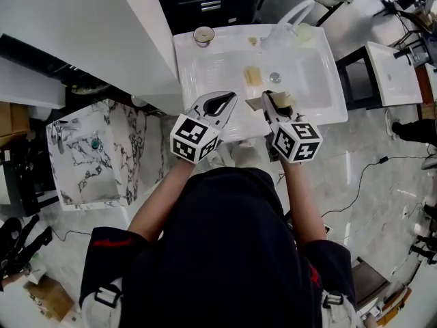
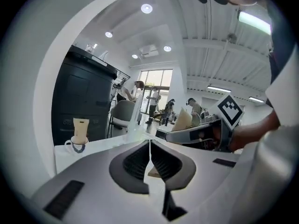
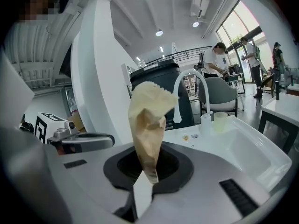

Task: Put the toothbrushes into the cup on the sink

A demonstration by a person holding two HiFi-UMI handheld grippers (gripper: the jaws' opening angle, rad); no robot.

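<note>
The white sink point(image 1: 194, 80) lies in front of me in the head view. A cup point(image 1: 203, 35) stands on its back left corner with a tan paper-wrapped toothbrush point(image 2: 81, 127) upright in it. Another tan packet point(image 1: 253, 75) lies in the basin. My right gripper point(image 1: 268, 98) is shut on a paper-wrapped toothbrush point(image 3: 147, 125) that sticks up from its jaws over the sink's front edge. My left gripper point(image 1: 230, 98) hangs beside it at the front edge, shut with nothing between its jaws point(image 2: 149, 143).
A white faucet point(image 3: 187, 90) arches over the back of the sink, with a small bottle point(image 3: 205, 121) and a pale plastic cup point(image 3: 219, 121) beside it. A white wall panel point(image 1: 82, 26) stands at left, with a marble-patterned basin point(image 1: 95, 152) below it. People stand far off.
</note>
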